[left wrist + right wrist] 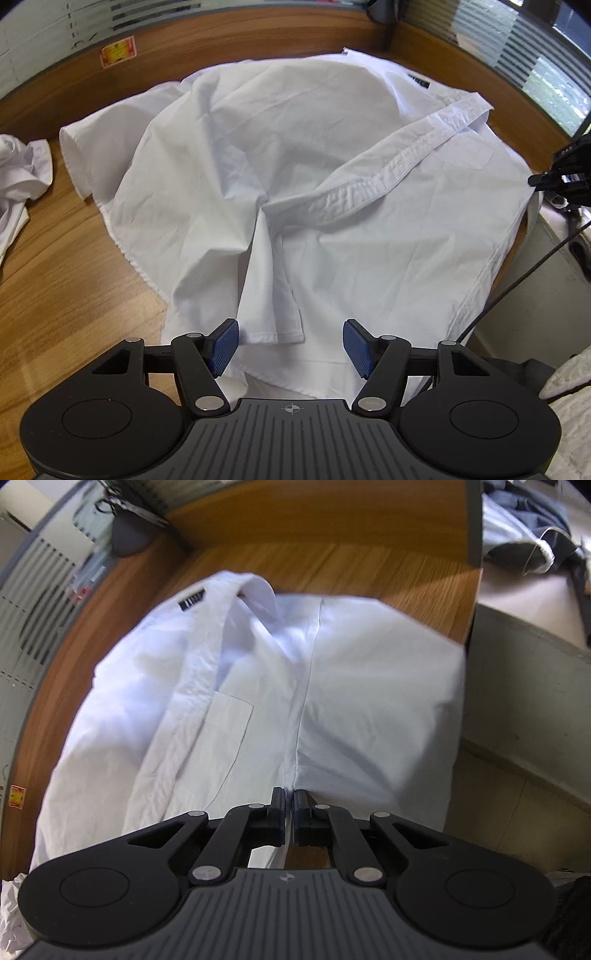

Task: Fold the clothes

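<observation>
A white button-up shirt lies rumpled and spread across a wooden table; its placket band crosses the front diagonally; a chest pocket shows; one edge overhangs the table's side.

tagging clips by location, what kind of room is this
Probably an office: a wooden desk with a raised back panel, frosted striped glass partitions behind it, and a white shirt spread on it.

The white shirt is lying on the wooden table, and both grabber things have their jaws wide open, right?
Not quite. Only the left gripper is open. The right gripper has its jaws shut on a seam of the white shirt, as the right wrist view shows. The shirt does lie on the wooden table.
</observation>
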A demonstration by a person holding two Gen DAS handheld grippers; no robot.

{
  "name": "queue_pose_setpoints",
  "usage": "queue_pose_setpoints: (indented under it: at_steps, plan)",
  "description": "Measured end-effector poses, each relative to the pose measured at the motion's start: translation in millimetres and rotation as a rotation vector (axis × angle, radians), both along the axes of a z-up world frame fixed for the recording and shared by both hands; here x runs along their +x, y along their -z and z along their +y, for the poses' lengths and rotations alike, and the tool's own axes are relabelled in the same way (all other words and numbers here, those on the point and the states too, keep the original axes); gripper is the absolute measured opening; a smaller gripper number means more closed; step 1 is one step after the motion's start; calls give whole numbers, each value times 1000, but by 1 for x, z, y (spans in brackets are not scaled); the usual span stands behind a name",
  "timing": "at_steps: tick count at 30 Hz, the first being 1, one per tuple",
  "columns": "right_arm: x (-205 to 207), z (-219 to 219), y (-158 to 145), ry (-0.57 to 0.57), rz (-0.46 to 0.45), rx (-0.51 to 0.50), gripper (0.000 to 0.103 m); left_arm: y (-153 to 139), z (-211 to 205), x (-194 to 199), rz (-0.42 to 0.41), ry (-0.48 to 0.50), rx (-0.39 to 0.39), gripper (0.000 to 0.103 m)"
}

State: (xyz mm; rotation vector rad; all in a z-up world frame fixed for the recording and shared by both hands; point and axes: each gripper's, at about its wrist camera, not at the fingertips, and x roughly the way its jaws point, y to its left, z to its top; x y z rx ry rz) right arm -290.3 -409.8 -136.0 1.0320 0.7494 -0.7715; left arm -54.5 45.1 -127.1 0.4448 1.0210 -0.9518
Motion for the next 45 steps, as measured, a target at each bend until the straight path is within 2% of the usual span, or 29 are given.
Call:
queue_pose_setpoints:
  at_steps: [3, 8, 10, 15, 20, 24, 27, 32, 35, 39, 41, 43, 45]
  plan:
    - [-2, 5, -2, -31, 56, -30, 4, 0, 4, 6, 12, 12, -16, 65]
    - [12, 12, 21, -120, 215, -57, 4, 6, 8, 12, 33, 39, -10, 65]
    - [19, 14, 19, -140, 239, -78, 5, 7, 9, 14, 33, 53, -6, 65]
    - [23, 13, 15, -128, 252, -84, 6, 5, 14, 17, 48, 50, -13, 65]
    - [24, 11, 18, -107, 225, -75, 4, 6, 21, 10, 81, 48, -10, 66]
    - [23, 16, 0, -112, 201, -110, 4, 9, 19, 5, 86, 66, -5, 66]
    - [22, 17, -3, -126, 218, -126, 4, 13, 16, 6, 97, 70, -10, 66]
    - [21, 21, -16, -91, 174, -133, 4, 14, 12, 11, 92, 61, -14, 66]
    - [18, 22, -6, -105, 210, -116, 4, 13, 12, 13, 105, 62, -34, 66]
    - [21, 21, 14, -141, 275, -77, 5, 9, 16, 13, 83, 78, -33, 66]
    - [25, 23, 7, -162, 296, -98, 8, 5, 23, 13, 71, 63, -34, 66]
    - [29, 28, -8, -188, 315, -161, 11, 3, 33, 12, 57, 29, -33, 66]
    - [34, 34, -25, -233, 343, -259, 20, 6, 41, 12, 46, -18, -20, 66]
